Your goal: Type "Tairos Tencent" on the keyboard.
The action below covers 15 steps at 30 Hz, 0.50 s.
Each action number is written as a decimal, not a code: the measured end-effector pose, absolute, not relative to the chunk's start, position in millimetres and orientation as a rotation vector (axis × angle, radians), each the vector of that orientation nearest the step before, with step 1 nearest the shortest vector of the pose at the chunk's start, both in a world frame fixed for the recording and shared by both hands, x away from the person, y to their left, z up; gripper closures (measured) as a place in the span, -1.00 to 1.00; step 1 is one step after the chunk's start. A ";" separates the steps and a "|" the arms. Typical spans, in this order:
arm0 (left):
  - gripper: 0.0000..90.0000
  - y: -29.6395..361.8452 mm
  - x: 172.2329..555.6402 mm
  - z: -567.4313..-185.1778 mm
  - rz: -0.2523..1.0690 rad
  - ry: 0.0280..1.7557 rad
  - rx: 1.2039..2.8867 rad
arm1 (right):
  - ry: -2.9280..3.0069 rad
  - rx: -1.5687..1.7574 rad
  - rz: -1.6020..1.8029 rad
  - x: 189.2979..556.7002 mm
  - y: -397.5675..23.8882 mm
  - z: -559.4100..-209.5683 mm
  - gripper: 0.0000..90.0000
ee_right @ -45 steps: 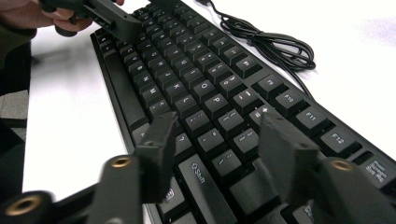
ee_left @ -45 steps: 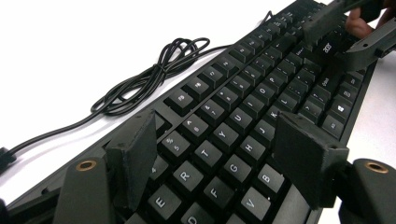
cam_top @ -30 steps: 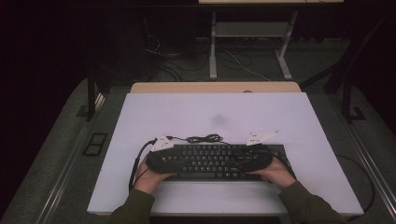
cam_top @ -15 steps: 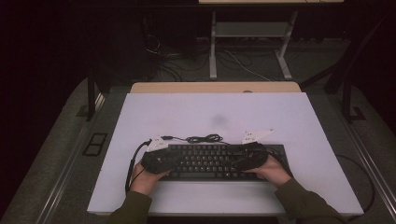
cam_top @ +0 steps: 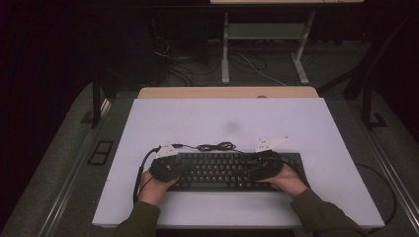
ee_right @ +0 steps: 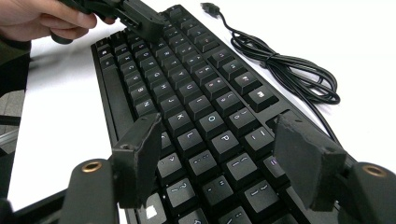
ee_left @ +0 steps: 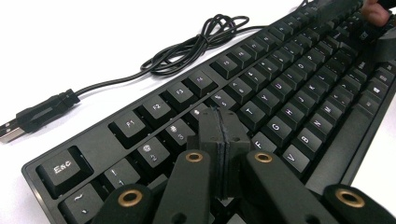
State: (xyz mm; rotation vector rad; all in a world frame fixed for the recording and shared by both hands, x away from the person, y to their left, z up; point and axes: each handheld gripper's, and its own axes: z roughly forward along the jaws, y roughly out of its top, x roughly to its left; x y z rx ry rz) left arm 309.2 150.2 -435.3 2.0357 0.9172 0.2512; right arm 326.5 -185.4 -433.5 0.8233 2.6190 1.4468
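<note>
Keyboard (cam_top: 225, 170), black, flat, cable (ee_left: 187, 49) coiled

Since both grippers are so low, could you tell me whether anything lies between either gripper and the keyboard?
Nothing visible does: the left gripper, shut, and the right gripper, open, hang directly over the keyboard keys.

Black left gripper (ee_left: 223, 154) (brass-ringed screws), white top plates, olive sleeves (cam_top: 140, 220).

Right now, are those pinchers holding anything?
No. The left gripper is shut with nothing between its jaws, above the keyboard. The right gripper is open over the keys, holding nothing.
</note>
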 end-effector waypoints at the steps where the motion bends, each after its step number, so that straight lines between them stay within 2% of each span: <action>1: 0.98 150.3 309.5 -435.4 0.253 0.917 2.039 | 2.619 0.823 1.446 326.5 -185.4 -433.5 -0.28; 15: 0.98 146.3 312.7 -438.8 0.252 0.922 2.042 | 2.618 0.822 1.439 326.4 -185.8 -433.5 -0.28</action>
